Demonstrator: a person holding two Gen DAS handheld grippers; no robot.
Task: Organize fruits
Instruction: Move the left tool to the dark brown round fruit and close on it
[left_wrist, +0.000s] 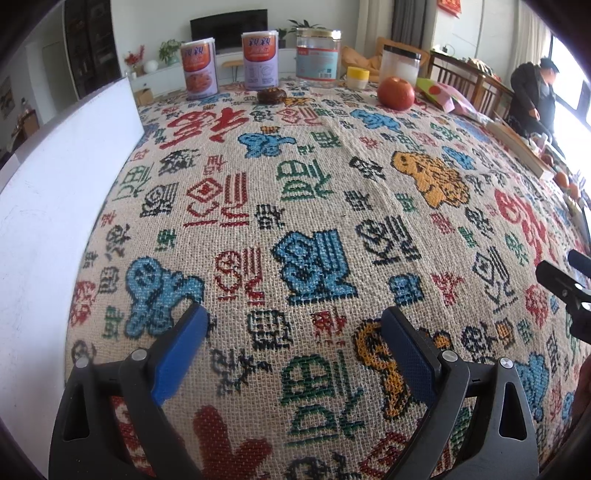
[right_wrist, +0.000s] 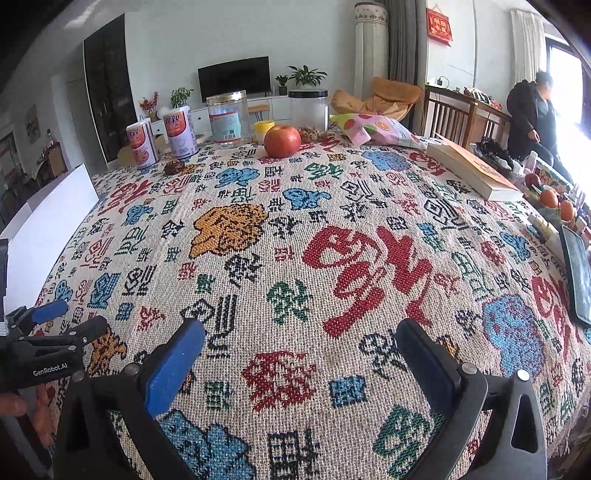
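Both tongs, L gripper (left_wrist: 291, 325) & R gripper (right_wrist: 301, 341), are held wide open w/ nothing gripped, low over the patterned tablecloth (left_wrist: 332, 206). The apple (right_wrist: 282, 141) is seen at the far edge, near the jars (right_wrist: 228, 120), apparently awaiting pickup.

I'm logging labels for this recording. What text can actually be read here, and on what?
"GenRobot.AI": on the left gripper body, right wrist view.
"親親": on both cans.
Clear jar label: too small.
Red wall hanging: blurred.
Tablecloth characters: stylised, not reliably readable.
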